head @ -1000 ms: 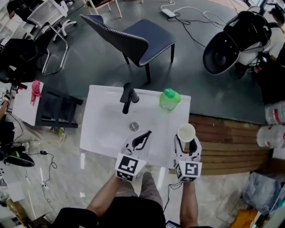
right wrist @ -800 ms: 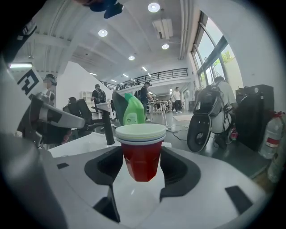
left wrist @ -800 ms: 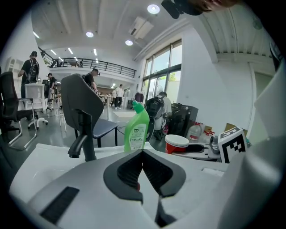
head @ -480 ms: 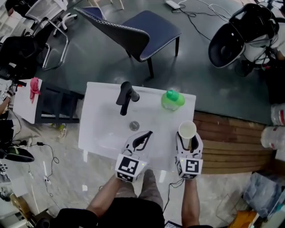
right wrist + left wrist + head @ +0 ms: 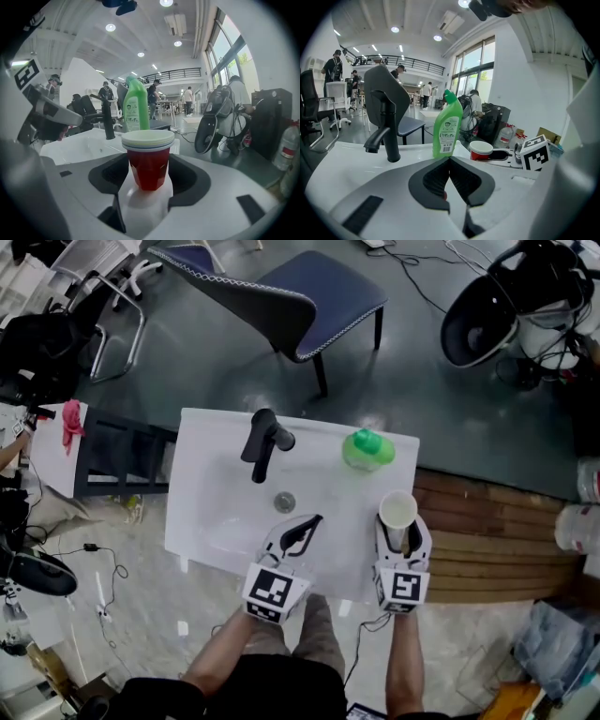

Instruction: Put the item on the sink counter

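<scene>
The right tool [image 5: 149,174] is clamped on the red cup [image 5: 149,161], jaws spread wide around its sides, cup upright. Over the last second it has slid a touch farther in from the edge, so the cup now hangs over the right front part of the white sink tabletop [image 5: 211,442], near the green bottle [image 5: 367,448]. I can't tell whether it touches down yet. The left tool [image 5: 449,164] is closed and empty over the basin, short of the faucet [image 5: 262,444]. Placement looks close: lower, then release.
</scene>
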`<state>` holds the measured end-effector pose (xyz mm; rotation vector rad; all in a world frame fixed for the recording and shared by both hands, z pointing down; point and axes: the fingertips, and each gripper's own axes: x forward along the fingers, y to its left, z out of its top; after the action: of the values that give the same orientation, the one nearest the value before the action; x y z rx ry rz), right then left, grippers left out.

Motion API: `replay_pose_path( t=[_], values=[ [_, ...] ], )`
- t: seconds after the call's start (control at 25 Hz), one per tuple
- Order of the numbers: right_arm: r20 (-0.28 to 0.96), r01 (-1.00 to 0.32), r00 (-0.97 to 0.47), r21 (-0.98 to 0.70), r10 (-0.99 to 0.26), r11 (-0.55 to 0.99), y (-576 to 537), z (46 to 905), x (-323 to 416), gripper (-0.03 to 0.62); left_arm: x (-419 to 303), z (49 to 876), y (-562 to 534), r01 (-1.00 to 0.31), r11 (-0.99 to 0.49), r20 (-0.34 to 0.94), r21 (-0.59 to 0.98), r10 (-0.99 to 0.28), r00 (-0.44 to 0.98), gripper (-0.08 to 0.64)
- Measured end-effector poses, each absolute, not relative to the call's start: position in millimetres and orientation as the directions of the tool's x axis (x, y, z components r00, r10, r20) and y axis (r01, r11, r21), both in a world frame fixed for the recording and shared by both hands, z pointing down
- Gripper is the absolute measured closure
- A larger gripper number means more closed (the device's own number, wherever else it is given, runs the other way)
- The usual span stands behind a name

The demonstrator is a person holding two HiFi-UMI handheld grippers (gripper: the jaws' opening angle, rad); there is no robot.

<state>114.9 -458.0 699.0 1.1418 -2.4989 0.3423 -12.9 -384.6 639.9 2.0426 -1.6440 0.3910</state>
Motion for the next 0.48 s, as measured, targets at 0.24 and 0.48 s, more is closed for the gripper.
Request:
replay_pose_path(
  t=[0.24,0.48],
  values=[
    [0.423,-0.761,-0.608,-0.071,-0.672,0.645,-453.8,708.1,115.2,0.327,-11.9,642.6,-381.6,-0.966,-0.156,0.517,0.204,-0.821,0.242,0.558],
    [0.415,-0.771,-0.594,-0.051,-0.689,0.635,-457.5,701.9,113.2,0.321,-14.8,643.4,-376.9,-0.967,-0.15,0.516,0.205,-0.823,0.237,0.558]
  ],
)
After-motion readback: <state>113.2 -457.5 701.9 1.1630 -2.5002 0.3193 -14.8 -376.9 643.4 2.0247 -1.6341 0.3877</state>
